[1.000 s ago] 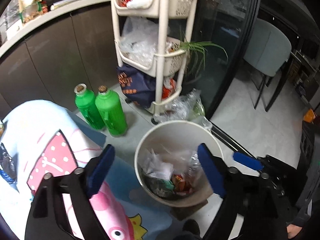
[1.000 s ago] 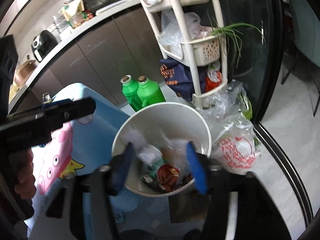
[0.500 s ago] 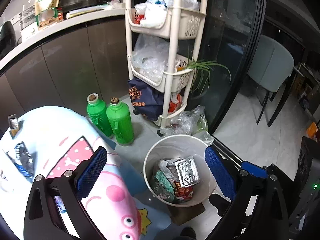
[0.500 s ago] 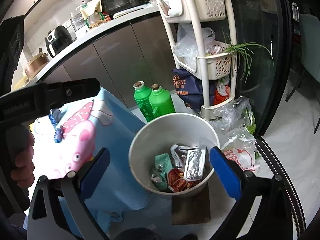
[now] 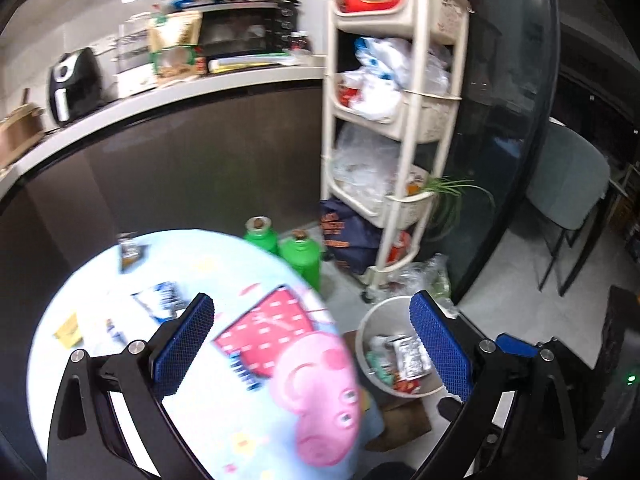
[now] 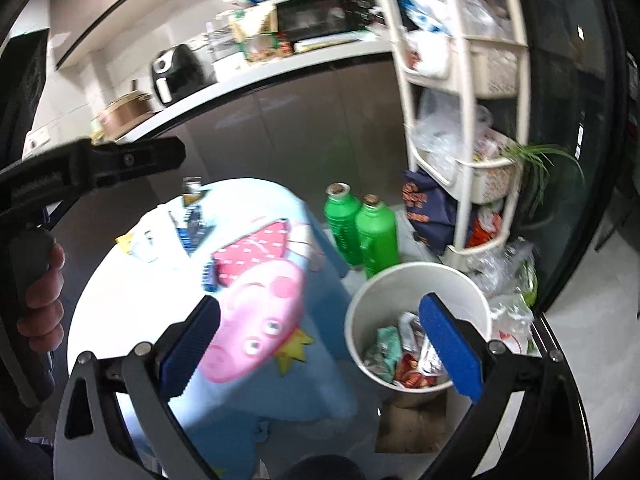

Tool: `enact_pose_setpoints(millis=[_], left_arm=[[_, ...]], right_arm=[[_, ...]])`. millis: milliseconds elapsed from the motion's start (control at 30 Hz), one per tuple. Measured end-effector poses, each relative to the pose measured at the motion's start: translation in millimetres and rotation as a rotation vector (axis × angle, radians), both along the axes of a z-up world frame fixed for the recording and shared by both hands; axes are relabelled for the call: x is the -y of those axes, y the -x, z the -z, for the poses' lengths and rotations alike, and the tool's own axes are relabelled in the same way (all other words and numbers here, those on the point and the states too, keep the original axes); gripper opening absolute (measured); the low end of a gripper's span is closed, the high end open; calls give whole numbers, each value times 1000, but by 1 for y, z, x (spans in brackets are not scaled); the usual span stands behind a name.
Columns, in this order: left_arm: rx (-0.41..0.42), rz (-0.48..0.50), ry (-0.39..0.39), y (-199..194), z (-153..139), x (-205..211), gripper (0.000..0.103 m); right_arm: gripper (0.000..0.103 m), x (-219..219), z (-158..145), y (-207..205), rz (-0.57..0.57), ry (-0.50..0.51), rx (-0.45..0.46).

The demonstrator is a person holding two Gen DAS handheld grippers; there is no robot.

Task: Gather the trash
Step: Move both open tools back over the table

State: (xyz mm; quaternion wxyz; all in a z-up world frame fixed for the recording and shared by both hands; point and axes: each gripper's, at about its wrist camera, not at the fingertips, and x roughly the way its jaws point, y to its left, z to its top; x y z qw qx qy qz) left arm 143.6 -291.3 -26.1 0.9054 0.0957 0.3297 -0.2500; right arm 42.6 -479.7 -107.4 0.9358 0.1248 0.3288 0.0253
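Trash bin [image 6: 416, 300] sits below the empty, wide-open right tongs [image 6: 320, 344].

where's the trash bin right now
The white trash bin stands on the floor at lower right in both wrist views, beside the round table, just in front of two green bottles.

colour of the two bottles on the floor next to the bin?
Bright green, both bottles. Clearest in the right wrist view, just behind the white bin.
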Motion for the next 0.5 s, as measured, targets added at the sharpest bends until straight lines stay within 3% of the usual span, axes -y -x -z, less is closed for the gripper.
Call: enact_pose_setpoints(millis=[500], left_arm=[[-12,-206,0,5,-7,-118,95]], right_arm=[[100,-111,-31,-22,-206,67,11]])
